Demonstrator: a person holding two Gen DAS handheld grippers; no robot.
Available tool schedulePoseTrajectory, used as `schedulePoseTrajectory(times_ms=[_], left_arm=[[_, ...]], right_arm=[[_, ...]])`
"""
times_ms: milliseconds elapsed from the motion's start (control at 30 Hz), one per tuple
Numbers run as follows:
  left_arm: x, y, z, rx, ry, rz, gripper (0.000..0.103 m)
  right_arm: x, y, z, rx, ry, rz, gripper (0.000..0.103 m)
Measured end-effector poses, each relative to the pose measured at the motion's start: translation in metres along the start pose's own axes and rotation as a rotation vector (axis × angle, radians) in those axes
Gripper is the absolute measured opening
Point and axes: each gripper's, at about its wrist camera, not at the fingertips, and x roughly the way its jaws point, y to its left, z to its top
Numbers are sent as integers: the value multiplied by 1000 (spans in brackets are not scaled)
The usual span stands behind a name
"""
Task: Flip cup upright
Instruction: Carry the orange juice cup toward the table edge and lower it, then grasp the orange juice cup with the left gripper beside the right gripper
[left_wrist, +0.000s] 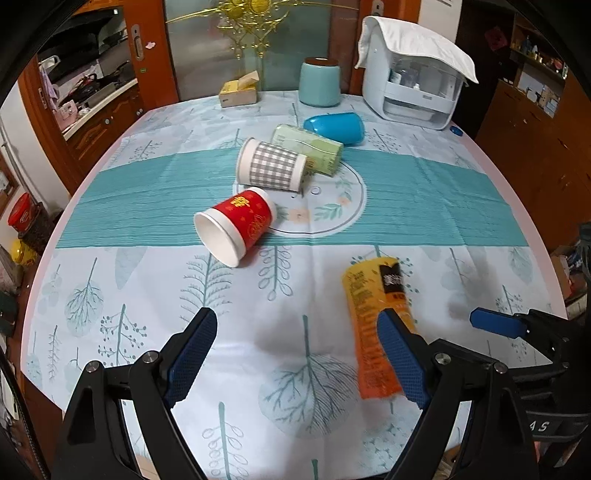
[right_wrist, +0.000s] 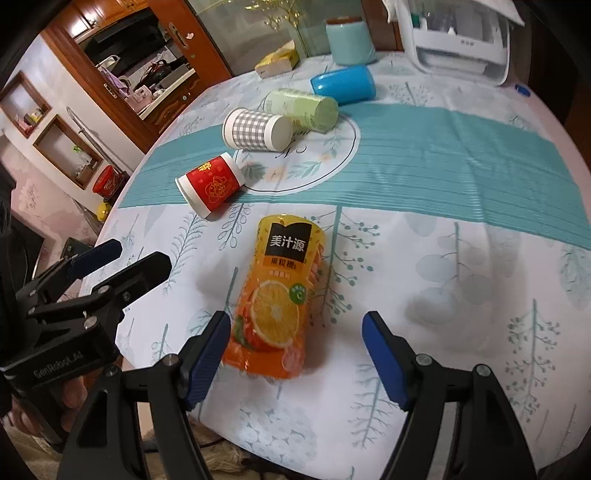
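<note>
Several cups lie on their sides on the tablecloth: an orange juice cup (right_wrist: 275, 299), a red cup (left_wrist: 236, 225), a grey checked cup (left_wrist: 271, 165), a green cup (left_wrist: 308, 148) and a blue cup (left_wrist: 336, 127). My right gripper (right_wrist: 295, 332) is open, its fingers either side of the orange cup's near end, not touching. My left gripper (left_wrist: 297, 332) is open and empty above the cloth, left of the orange cup (left_wrist: 376, 325). The red cup (right_wrist: 210, 182) lies beyond it, mouth toward the table's near-left edge.
A white appliance under a towel (left_wrist: 413, 81), a teal canister (left_wrist: 319, 83) and a tissue box (left_wrist: 238, 92) stand at the table's far edge. The right gripper's finger (left_wrist: 495, 323) shows at the right of the left wrist view. Wooden cabinets surround the round table (left_wrist: 480, 147).
</note>
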Motion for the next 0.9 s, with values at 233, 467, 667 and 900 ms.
schedulePoseTrajectory(times_ms=[233, 467, 667, 900], left_arm=[[1, -17, 2, 47, 43, -69, 87], [26, -29, 16, 70, 164, -171, 87], [61, -34, 24, 55, 317, -270, 87], [98, -43, 31, 83, 442, -294, 87]], right_arm=[[-18, -6, -11, -39, -76, -51, 74], [-26, -23, -12, -18, -119, -67, 74], [-18, -23, -15, -61, -134, -103, 63], [-1, -26, -18, -64, -102, -42, 60]])
